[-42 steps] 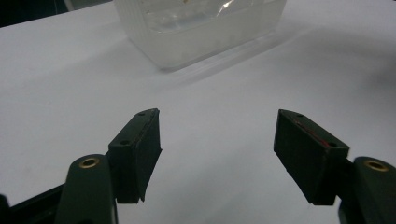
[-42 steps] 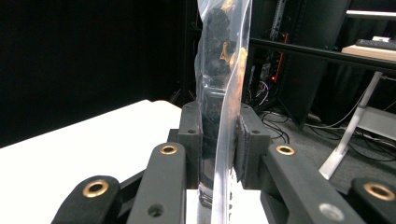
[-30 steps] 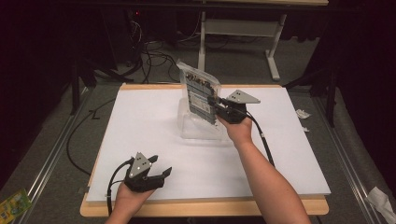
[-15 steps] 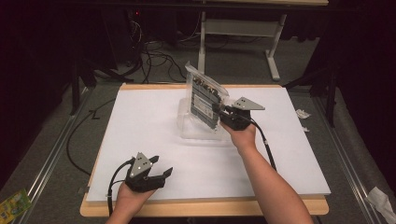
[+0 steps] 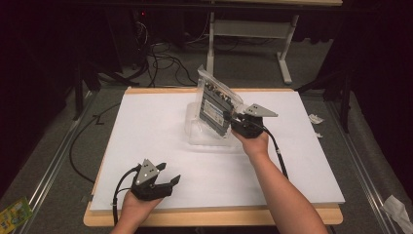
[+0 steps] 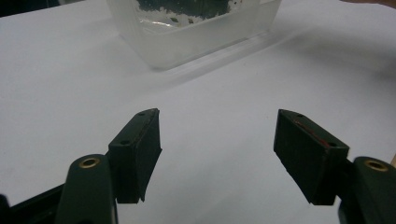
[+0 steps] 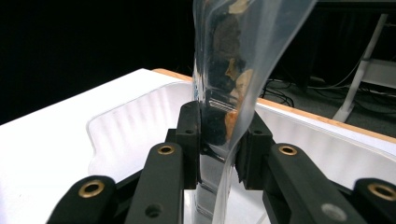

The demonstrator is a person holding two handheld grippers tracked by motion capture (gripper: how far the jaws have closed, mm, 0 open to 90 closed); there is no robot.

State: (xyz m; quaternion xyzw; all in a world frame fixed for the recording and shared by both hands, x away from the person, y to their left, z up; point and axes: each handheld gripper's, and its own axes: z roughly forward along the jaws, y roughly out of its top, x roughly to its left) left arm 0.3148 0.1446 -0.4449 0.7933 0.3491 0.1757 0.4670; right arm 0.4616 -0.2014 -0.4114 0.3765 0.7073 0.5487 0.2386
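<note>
The clear bag [image 5: 217, 108], clamped between the jaws of the right gripper [image 5: 233, 118], has been tilted and lowered towards the clear tub [image 5: 195, 130]; its lower edge seems to be inside already. The left gripper [image 5: 171, 180] is kept resting, jaws apart.

A white-topped table [image 5: 160, 122] carries a clear plastic tub [image 5: 204, 139].

We cannot read any text, label, brand, number or sign in these views. The content of the clear bag [image 5: 217, 105] shows some light marks, and a green packet [image 5: 13, 213] lies on the floor, but both are too blurred to read.
</note>
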